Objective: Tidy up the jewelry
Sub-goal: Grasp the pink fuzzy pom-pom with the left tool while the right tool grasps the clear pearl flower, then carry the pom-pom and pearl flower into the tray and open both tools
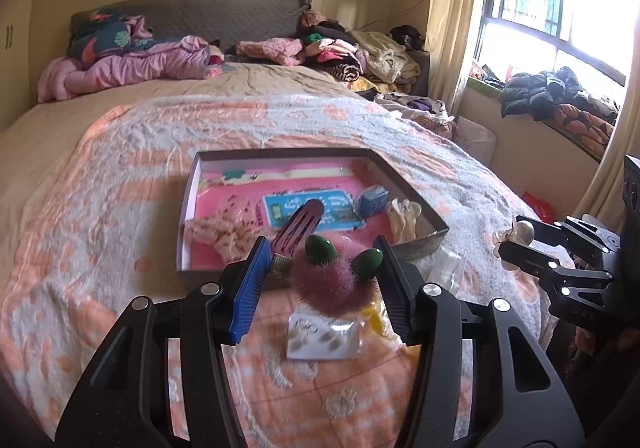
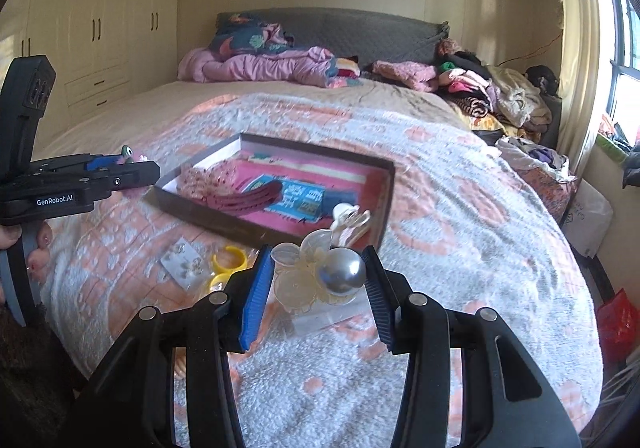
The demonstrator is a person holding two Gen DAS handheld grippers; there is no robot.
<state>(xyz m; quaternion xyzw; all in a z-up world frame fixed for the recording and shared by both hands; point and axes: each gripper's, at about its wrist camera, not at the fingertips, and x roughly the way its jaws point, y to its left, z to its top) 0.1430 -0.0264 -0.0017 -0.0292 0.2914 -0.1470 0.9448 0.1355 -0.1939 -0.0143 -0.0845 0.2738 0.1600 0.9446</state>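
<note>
A shallow open box (image 1: 424,214) with a pink lining lies on the bed; it also shows in the right wrist view (image 2: 386,184). It holds a dark red hair clip (image 1: 302,224), a beaded piece and a clear claw clip (image 1: 402,216). My left gripper (image 1: 320,280) is shut on a pink furry hair clip with green leaves (image 1: 332,280), just above the box's near edge. My right gripper (image 2: 318,280) is shut on a clear flower hair clip with a pearl (image 2: 316,274), held above the bed in front of the box.
An earring card (image 1: 324,340) and yellow rings (image 2: 228,262) lie on the patterned blanket in front of the box. Piles of clothes cover the head of the bed (image 1: 340,52). Wardrobes stand at the left (image 2: 100,28), and a window at the right (image 1: 560,8).
</note>
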